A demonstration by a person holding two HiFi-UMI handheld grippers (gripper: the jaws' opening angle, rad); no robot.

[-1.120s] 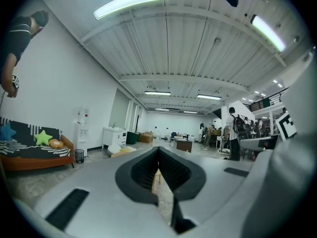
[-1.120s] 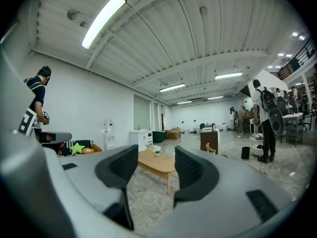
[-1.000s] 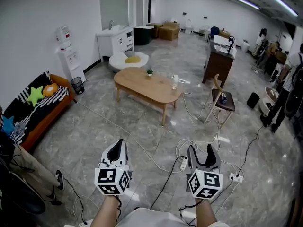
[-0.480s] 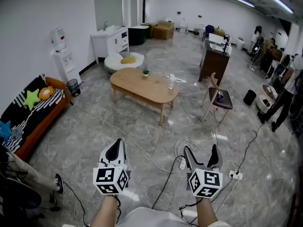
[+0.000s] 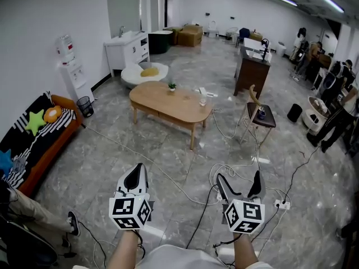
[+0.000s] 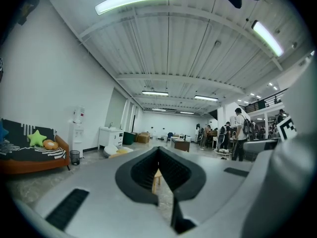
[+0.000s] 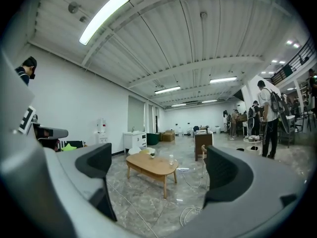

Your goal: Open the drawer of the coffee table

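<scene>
Ahead, oval wood coffee table [image 5: 171, 103], drawer [image 5: 161, 115] prob. shut; R gripper [image 5: 238, 177] just opened, empty; L gripper [image 5: 138, 170] closed.

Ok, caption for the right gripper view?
Right hand-held gripper, jaws just opening with nothing between them, faces the distant coffee table.

The head view looks steeply down from above and behind both pairs of fingers [image 5: 136, 178]. Each gripper view looks level along its own fingers. All three share the coffee table [image 5: 170, 102], well ahead of the fingers across the floor [image 5: 129, 150].
</scene>
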